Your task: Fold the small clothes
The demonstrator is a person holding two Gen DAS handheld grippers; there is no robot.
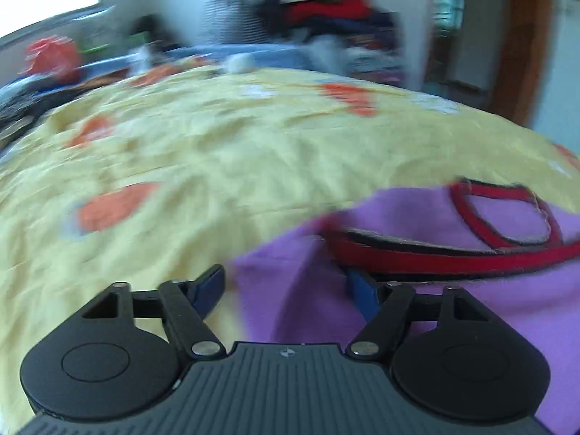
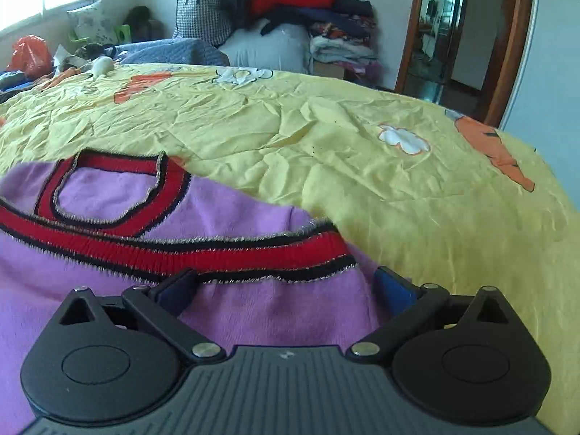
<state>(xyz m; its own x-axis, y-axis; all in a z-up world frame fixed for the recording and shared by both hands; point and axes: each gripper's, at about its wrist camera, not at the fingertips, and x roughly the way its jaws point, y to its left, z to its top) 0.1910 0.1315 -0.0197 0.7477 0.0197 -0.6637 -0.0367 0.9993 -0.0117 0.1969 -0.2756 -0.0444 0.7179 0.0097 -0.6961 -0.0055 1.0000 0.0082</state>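
A small purple fleece garment (image 2: 235, 217) with red and black trim lies on the yellow bedspread (image 2: 326, 137). It also shows in the left wrist view (image 1: 489, 308), blurred. My left gripper (image 1: 286, 290) is open, its blue fingers (image 1: 210, 282) apart, with the garment's left edge lying between them. My right gripper (image 2: 286, 290) is open, with purple cloth and the red trim band (image 2: 217, 253) lying between its blue fingers (image 2: 393, 286). The red-edged neck opening (image 2: 105, 195) lies beyond.
The yellow bedspread (image 1: 217, 152) with orange carrot prints covers the bed. A pile of folded clothes (image 2: 290, 3) and a checked bag (image 2: 199, 14) stand at the far side. An orange bag (image 2: 30, 54) is at far left. A wooden doorway (image 2: 453, 36) is at right.
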